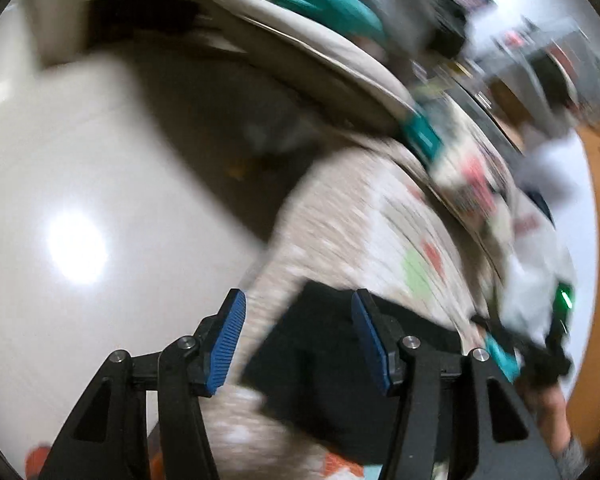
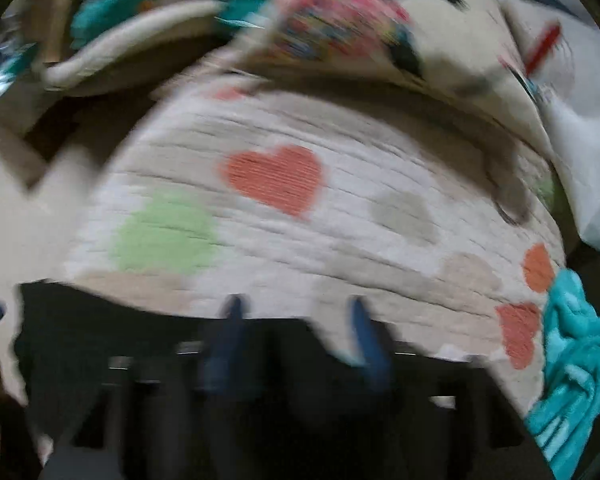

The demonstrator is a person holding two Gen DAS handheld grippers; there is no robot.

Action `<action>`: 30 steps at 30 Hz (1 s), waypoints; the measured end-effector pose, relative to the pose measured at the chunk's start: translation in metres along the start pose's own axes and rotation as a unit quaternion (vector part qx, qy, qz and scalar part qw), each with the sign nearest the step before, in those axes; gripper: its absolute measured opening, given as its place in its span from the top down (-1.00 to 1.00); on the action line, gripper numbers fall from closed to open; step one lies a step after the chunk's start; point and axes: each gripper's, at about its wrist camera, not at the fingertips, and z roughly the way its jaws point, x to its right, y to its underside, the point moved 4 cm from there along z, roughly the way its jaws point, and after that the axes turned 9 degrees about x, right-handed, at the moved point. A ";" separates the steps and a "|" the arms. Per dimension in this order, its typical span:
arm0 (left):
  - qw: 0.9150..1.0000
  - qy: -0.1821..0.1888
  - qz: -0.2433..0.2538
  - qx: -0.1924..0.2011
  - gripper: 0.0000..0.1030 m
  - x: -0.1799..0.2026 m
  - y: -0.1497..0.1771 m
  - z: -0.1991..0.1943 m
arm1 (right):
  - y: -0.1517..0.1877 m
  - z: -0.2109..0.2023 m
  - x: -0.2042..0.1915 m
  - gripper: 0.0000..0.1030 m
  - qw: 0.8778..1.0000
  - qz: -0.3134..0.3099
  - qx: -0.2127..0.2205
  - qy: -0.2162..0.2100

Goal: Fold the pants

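Both views were motion-blurred. The surface was a cream quilted blanket (image 2: 340,216) printed with hearts and dots: a coral heart (image 2: 276,178), a green dot (image 2: 166,234), grey and beige dots, more coral shapes at the right edge. It seemed to cover a low bed or mattress, though what lay under it could not be told. In the left wrist view, glossy pale floor (image 1: 80,168) lay to the left with a bright light glare on it, and a wooden orange-brown floor strip ran along the far right. Cream cushions (image 1: 308,52) and a teal cloth (image 1: 332,0) were piled at the far side; cluttered shelves beyond were too smeared to identify. A teal towel (image 2: 576,364) sat at the right edge in the right wrist view, white fabric with a red mark far right.

No writing or labels were readable; blur killed everything.

The black pants (image 1: 328,364) lay on the blanket at the near edge, a dark mass right under both tools.

The left gripper (image 1: 298,344) had its blue fingers (image 1: 228,344) parted, nothing pinched, the pants below the gap. The right gripper (image 2: 300,336) also stood parted, its fingers (image 2: 366,340) blurred over the pants' far edge, not clamped on fabric. The right gripper and the person's hand also showed at the right of the left view.
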 end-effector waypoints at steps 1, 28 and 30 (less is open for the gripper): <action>1.000 -0.004 -0.020 0.002 -0.05 -0.007 -0.002 -0.004 | -0.004 -0.001 -0.013 -0.35 1.000 -0.010 -0.004 -0.020; 0.988 0.022 -0.072 -0.132 0.14 -0.004 0.066 0.051 | 0.016 0.078 -0.290 -0.05 0.932 -0.302 -0.156 -0.129; 0.987 0.041 -0.071 -0.138 0.61 -0.002 0.066 0.049 | 0.015 0.076 -0.289 0.48 0.935 -0.299 -0.151 -0.119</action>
